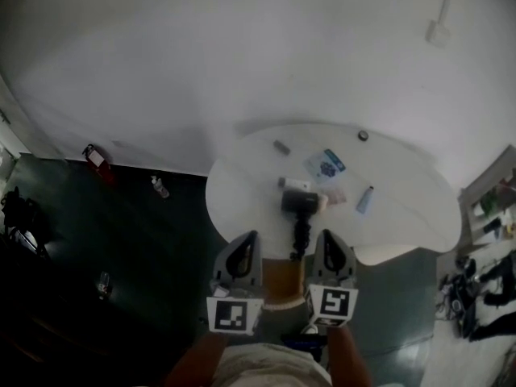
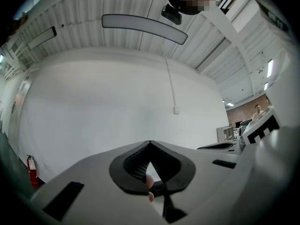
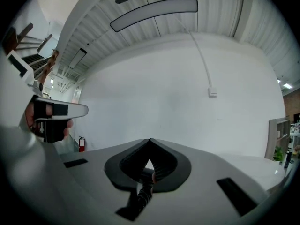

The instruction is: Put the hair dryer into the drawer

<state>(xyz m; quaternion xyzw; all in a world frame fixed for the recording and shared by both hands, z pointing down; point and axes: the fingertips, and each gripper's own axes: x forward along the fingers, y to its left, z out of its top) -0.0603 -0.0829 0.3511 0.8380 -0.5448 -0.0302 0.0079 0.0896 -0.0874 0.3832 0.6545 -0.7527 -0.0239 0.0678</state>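
Head view: rounded white table [image 1: 242, 185] by pale wall [image 1: 242, 55], dark floor [image 1: 121, 224]; left gripper [image 1: 251, 235], right gripper [image 1: 323, 234], jaws closed.

One hair dryer [image 1: 300, 202], two tools [image 1: 248, 239] [image 1: 326, 236]

free: table [image 1: 238, 188] left side | obstacles: packet [image 1: 326, 165], tube [image 1: 364, 200] right of hair dryer [image 1: 300, 202]

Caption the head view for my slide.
Both shut, left tool and right tool face the white table bearing the hair dryer.
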